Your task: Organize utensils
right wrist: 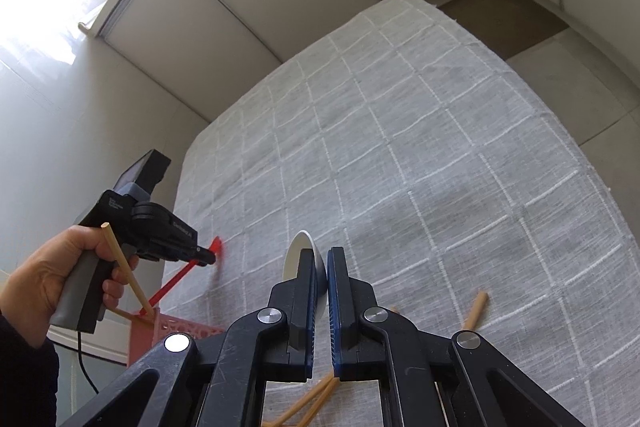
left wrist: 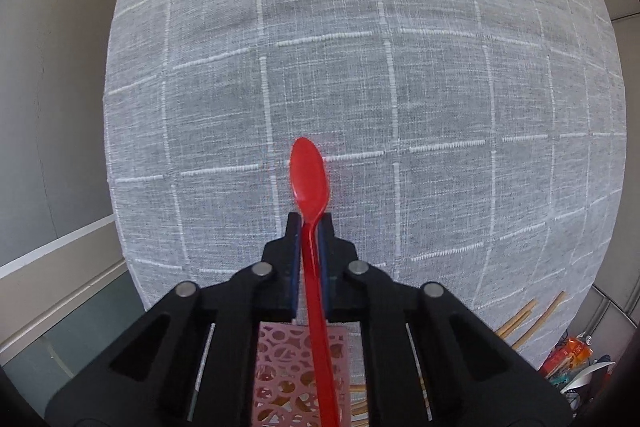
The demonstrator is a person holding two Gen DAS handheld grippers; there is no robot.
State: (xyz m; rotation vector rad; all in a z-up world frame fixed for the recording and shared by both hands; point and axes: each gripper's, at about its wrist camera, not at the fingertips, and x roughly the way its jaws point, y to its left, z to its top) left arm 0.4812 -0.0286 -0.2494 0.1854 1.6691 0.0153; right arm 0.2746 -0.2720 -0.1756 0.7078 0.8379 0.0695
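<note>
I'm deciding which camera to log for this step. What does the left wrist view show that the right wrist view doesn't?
Only the left wrist view: the red spoon's bowl sticking out past the left gripper, and clutter on the floor.
Only the right wrist view: the right gripper shut on a white spoon, and the hand holding the left gripper.
Both: the grey checked tablecloth, the pink basket and loose chopsticks.

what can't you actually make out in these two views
- Pink perforated holder: left wrist view, mostly behind the left gripper and cut by the bottom edge; contents unclear.
- White spoon: right wrist view, handle hidden between the fingers of the right gripper.
- Red spoon bowl: blurred in the right wrist view.
- Wooden chopsticks: ends hidden behind gripper bodies; count unclear.
</note>
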